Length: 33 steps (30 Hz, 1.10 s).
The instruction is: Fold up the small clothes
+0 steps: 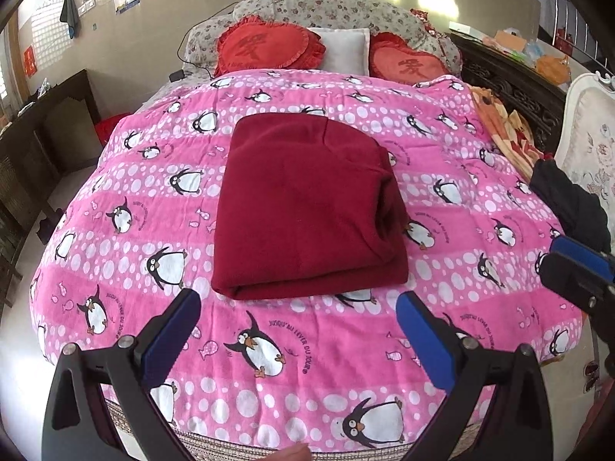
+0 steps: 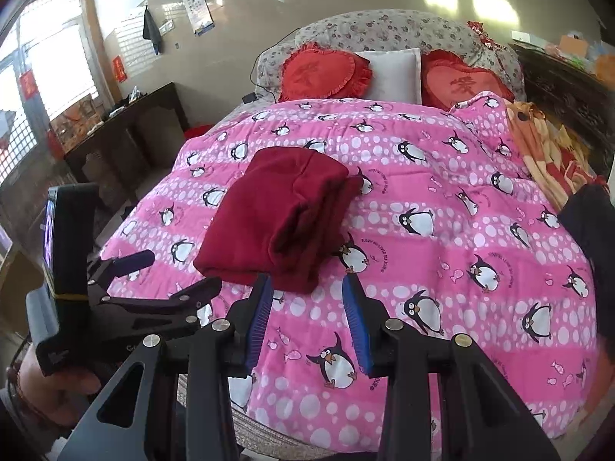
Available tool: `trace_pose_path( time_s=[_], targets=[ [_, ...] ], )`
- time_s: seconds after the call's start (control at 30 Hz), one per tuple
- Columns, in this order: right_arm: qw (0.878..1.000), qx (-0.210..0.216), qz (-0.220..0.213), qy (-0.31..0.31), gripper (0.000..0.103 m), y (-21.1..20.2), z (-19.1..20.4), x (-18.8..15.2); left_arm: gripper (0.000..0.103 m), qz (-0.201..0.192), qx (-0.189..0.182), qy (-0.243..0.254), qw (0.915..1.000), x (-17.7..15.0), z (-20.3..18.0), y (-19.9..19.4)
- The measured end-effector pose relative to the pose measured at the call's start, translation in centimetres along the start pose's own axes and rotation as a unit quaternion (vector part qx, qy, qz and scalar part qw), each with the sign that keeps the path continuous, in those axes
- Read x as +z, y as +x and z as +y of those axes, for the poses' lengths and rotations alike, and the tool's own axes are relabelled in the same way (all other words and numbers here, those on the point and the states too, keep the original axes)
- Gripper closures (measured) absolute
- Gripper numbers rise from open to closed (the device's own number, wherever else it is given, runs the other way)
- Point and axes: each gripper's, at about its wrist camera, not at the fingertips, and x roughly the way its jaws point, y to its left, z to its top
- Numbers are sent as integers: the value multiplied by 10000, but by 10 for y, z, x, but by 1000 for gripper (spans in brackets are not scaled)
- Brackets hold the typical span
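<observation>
A dark red garment (image 1: 307, 211) lies folded into a thick rectangle on the pink penguin quilt (image 1: 269, 326). It also shows in the right wrist view (image 2: 284, 223). My left gripper (image 1: 298, 301) is open and empty, just in front of the garment's near edge. It also shows from the side in the right wrist view (image 2: 173, 272). My right gripper (image 2: 307, 284) is open and empty at the garment's near right corner, not holding it. Its fingers (image 1: 576, 265) show at the right edge of the left wrist view.
Two red heart cushions (image 1: 269, 48) and a white pillow (image 1: 346, 50) lie at the bed's head. A dark garment (image 1: 569, 196) lies at the bed's right edge beside a white chair (image 1: 588, 134). Dark wooden furniture (image 1: 50, 126) stands at left, and more (image 1: 511, 80) at right.
</observation>
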Motion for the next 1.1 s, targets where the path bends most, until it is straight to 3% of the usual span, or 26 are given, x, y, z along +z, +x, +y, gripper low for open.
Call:
trace_pose_path(
  time_s=[0.9,1.1],
  targets=[
    [9999,-40,153,-43,96,12,12,0,0,239,-31,-164,9996,-7,14,22],
    [9997,-87,239,50,96,17,7,-3,0,96,-295,-224,9993,-9,13,18]
  ],
)
